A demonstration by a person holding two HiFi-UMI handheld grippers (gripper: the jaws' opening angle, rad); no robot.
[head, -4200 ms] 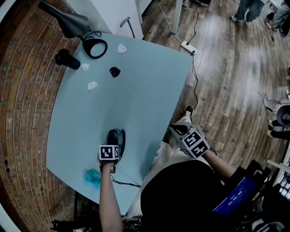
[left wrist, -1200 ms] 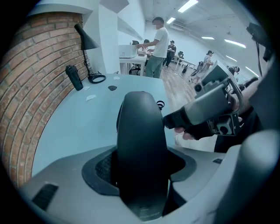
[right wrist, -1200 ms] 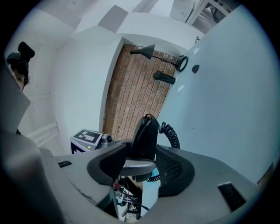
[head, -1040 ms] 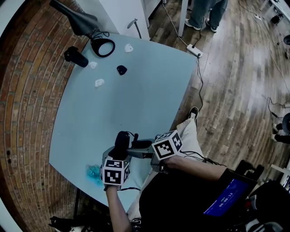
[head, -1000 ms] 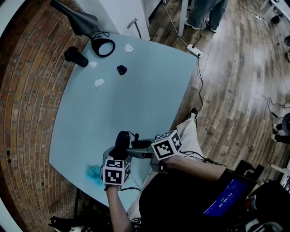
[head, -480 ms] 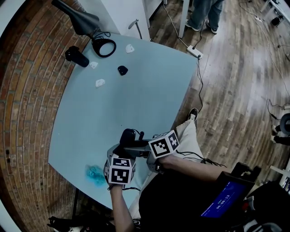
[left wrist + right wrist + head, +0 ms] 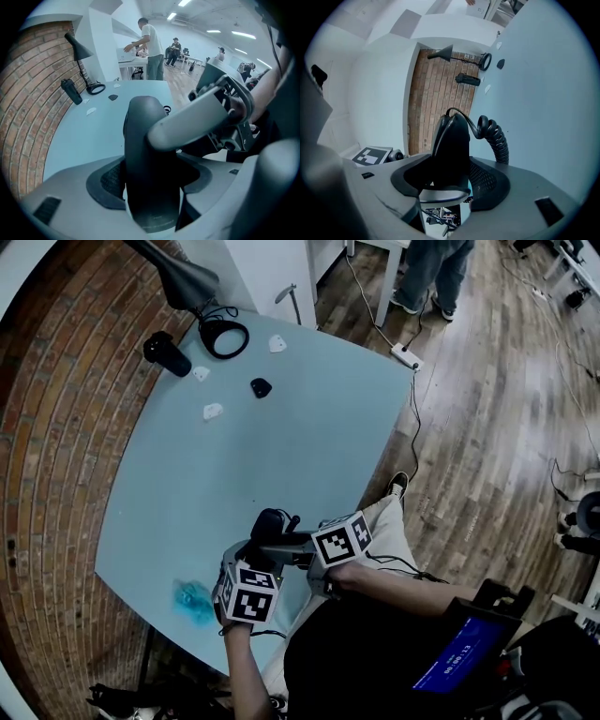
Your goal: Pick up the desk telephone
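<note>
The black telephone handset (image 7: 267, 524) hangs just over the near edge of the pale blue table (image 7: 281, 427). My left gripper (image 7: 253, 549) points steeply down with the handset (image 7: 150, 164) filling the gap between its pads. Those jaws are opening, and the pads still lie against the handset. My right gripper (image 7: 277, 542) reaches in level from the right, and one of its fingers (image 7: 197, 117) crosses in front of the handset. It stands wide open with the handset (image 7: 452, 140) between its jaws. The coiled cord (image 7: 494, 136) leaves the handset's far end.
At the table's far left corner stand a black desk lamp (image 7: 187, 282), its ring base (image 7: 225, 337) and a black cylinder (image 7: 167, 352). Small white pieces (image 7: 213, 412) and a black one (image 7: 261, 387) lie nearby. A teal crumpled thing (image 7: 192, 601) lies near the front-left edge. A power strip (image 7: 405, 357) is on the floor.
Four seconds ago the left gripper was alone at the phone and the right one hung off the table's side. Over the last second both grippers have stayed at the handset, barely shifting.
</note>
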